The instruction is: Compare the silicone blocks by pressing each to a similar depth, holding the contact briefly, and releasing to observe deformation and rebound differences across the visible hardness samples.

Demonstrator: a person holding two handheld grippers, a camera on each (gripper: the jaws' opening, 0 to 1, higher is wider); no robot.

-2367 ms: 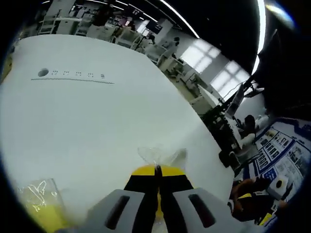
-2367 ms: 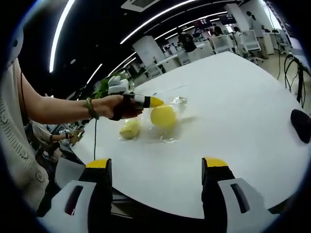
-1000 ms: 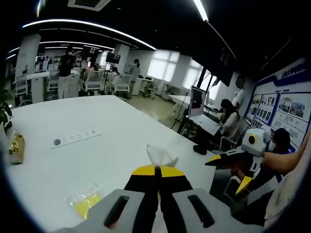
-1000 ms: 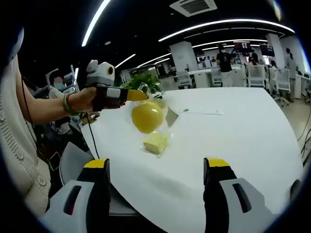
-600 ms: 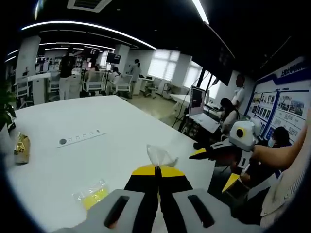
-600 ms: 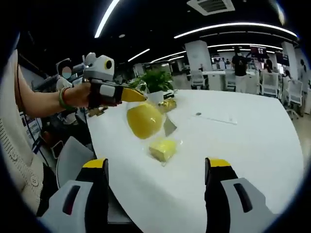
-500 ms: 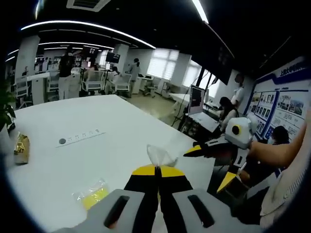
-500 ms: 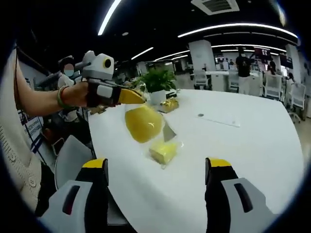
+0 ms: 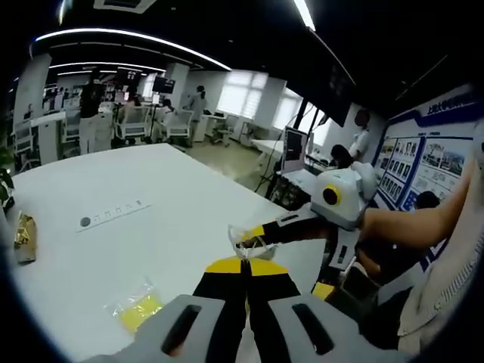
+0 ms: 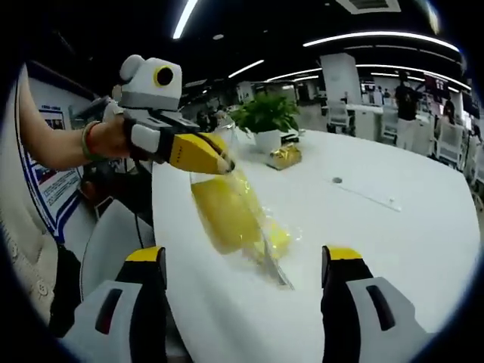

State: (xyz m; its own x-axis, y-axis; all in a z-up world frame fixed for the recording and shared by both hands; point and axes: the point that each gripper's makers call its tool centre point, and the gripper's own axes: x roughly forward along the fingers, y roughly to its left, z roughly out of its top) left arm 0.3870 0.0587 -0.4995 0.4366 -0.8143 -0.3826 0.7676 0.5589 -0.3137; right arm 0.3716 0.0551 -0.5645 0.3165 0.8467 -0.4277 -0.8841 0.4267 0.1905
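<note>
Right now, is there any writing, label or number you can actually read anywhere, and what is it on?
None can be read.
Wall posters: blue headings and captions, too small and blurred.
Row of small marks on the white table: too small.
Clear bag of yellow silicone: no label visible.

Open office: white desk [image 9: 174, 204], dark ceiling with strip lights [image 10: 363, 36], bright windows [image 9: 234, 91], potted plant [image 10: 266, 121].

Two grippers: the left gripper [image 10: 219, 160] and the right gripper [image 10: 238, 261]. Two yellow silicone pieces, each in a clear bag: a hanging yellow block [image 10: 223, 214] and a bagged yellow block [image 9: 139, 311] lying on one white table [image 9: 174, 219]. One potted plant [image 10: 266, 121]. One gold packet [image 10: 283, 156].
</note>
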